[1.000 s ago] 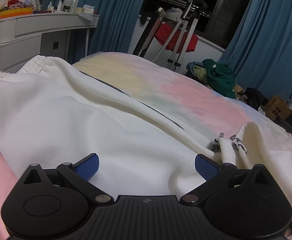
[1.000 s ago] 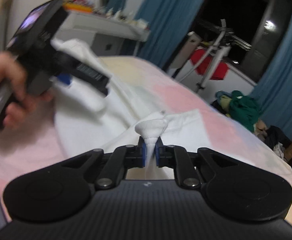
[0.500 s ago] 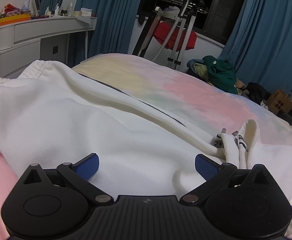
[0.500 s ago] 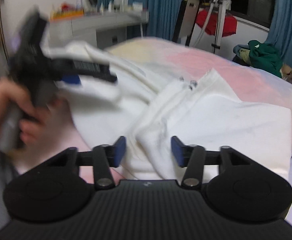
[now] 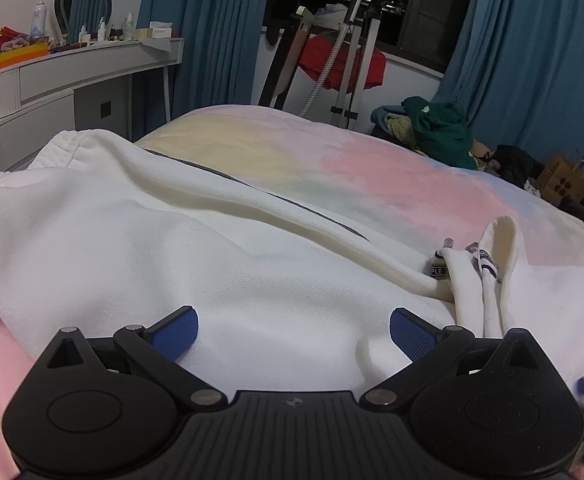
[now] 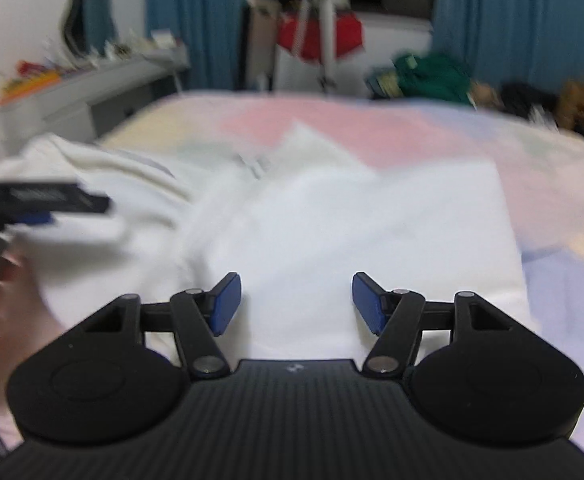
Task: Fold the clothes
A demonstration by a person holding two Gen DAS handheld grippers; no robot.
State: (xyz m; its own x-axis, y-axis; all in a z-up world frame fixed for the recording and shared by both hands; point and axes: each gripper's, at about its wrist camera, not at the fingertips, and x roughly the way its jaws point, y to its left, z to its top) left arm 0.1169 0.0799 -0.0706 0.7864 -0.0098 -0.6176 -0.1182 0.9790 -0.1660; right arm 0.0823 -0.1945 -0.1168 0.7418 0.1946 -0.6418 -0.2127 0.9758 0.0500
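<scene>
Hoodie [image 5: 171, 248] lies on the pastel bed [image 5: 332, 160], its long axis running from near left to far right, cuffs at the far left. A second ago the right gripper [image 6: 296, 300] pinched a fold; now it is spread and empty, so that fold is laid. The left gripper [image 5: 294, 330] stays spread above the cloth.

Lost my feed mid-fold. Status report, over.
Left gripper open, right gripper open, neither holding. White hoodie spread on pastel bedspread, drawstrings loose. Nothing in the way.
</scene>
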